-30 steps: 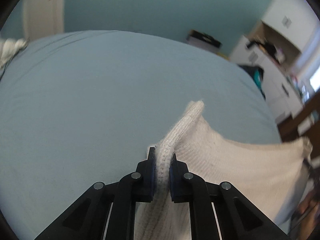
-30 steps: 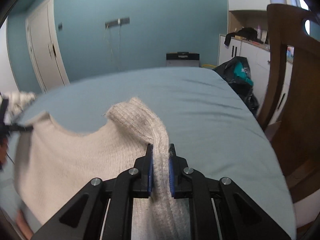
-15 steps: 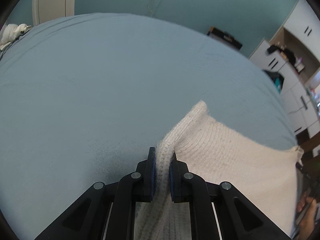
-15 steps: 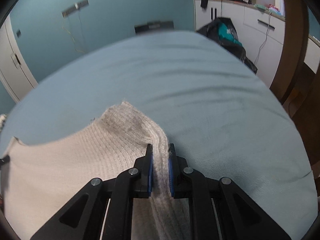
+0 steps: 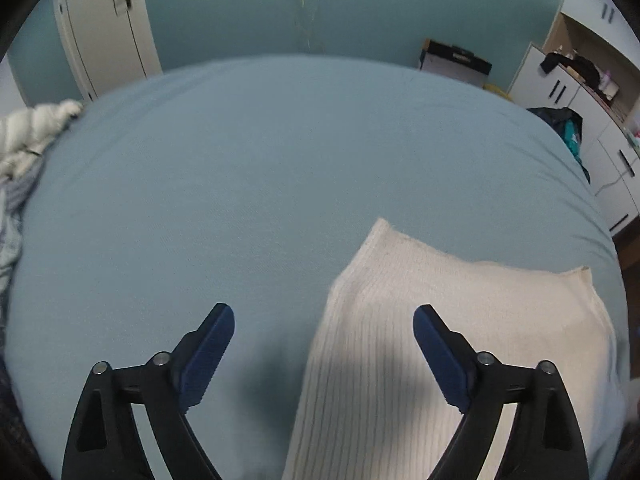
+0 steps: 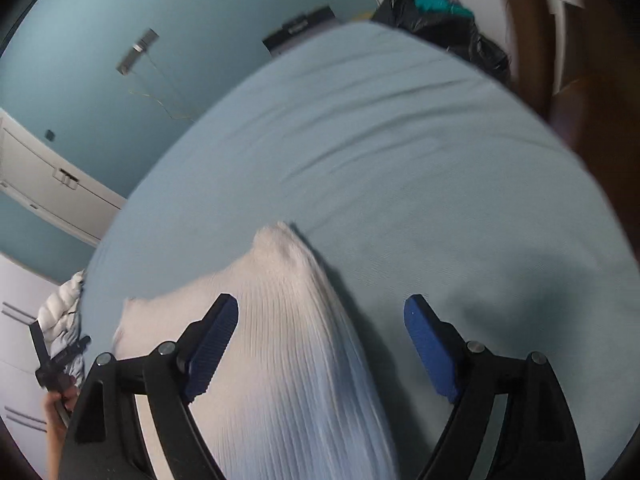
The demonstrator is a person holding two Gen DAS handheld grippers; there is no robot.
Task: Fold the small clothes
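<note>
A cream ribbed knit top lies flat on the blue bed sheet. It also shows in the right wrist view. My left gripper is open and empty, just above the garment's left edge. My right gripper is open and empty, above the garment's right shoulder corner. The left gripper also shows at the far left of the right wrist view, held in a hand.
A heap of white and grey clothes lies at the bed's left edge. White cabinets and a dark bag stand to the right. A wooden chair is near the bed's right side.
Both grippers have opened and let go of the garment's shoulders. The top has dropped flat onto the bed. Both grippers have drawn back slightly.
</note>
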